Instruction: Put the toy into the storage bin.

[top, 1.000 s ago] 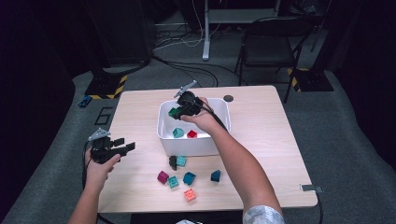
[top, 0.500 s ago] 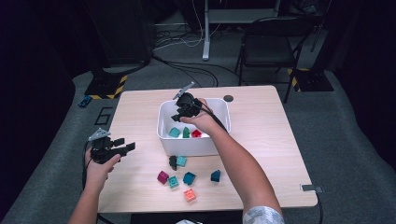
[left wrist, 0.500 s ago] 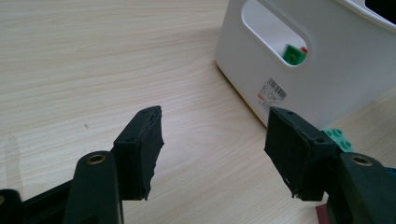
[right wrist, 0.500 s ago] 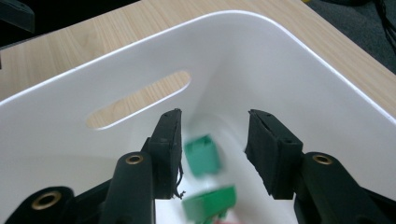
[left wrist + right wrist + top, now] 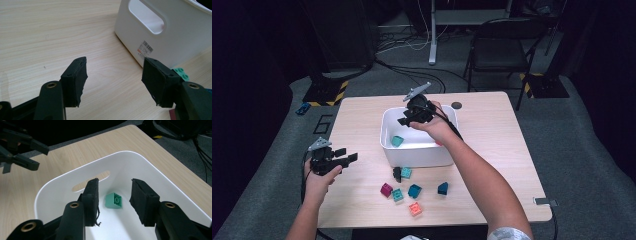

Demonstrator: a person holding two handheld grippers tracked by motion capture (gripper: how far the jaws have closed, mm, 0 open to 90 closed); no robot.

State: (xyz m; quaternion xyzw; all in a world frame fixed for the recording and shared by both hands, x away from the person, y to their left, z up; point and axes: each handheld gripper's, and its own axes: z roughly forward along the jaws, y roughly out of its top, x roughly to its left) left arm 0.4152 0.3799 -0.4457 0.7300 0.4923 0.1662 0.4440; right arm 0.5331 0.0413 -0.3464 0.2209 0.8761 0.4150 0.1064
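The tabletop [image 5: 492,150] was pale wood laminate with a fine straight grain and rounded corners. On it stood a white plastic bin [image 5: 417,152], rectangular with softly rounded corners, smooth glossy walls and an oblong handle slot cut in its end; a barcode label was stuck low on its outer wall. Inside lay a green studded brick [image 5: 114,201], a small square block of hard plastic with one round stud on top, resting on the bin's floor apart from the walls.

The right gripper [image 5: 411,119] hung above the bin's far left part, the hand wrapped round its body and the forearm stretched diagonally across the tabletop. Its black jaws, faced with rough foam-like pads frayed at the edges, stood a narrow gap apart with nothing between them; they had just been closing. In the right gripper view the green brick showed below, through that gap, not touched.

The left gripper [image 5: 343,159] was held level above the tabletop's left side, well apart from the bin and pointing toward it, with its jaws wide and empty.

In front of the bin lay loose blocks: a magenta block [image 5: 386,190], a teal studded block [image 5: 406,172] beside a black piece [image 5: 397,173], a dark blue block [image 5: 414,191], and an orange block [image 5: 415,208].
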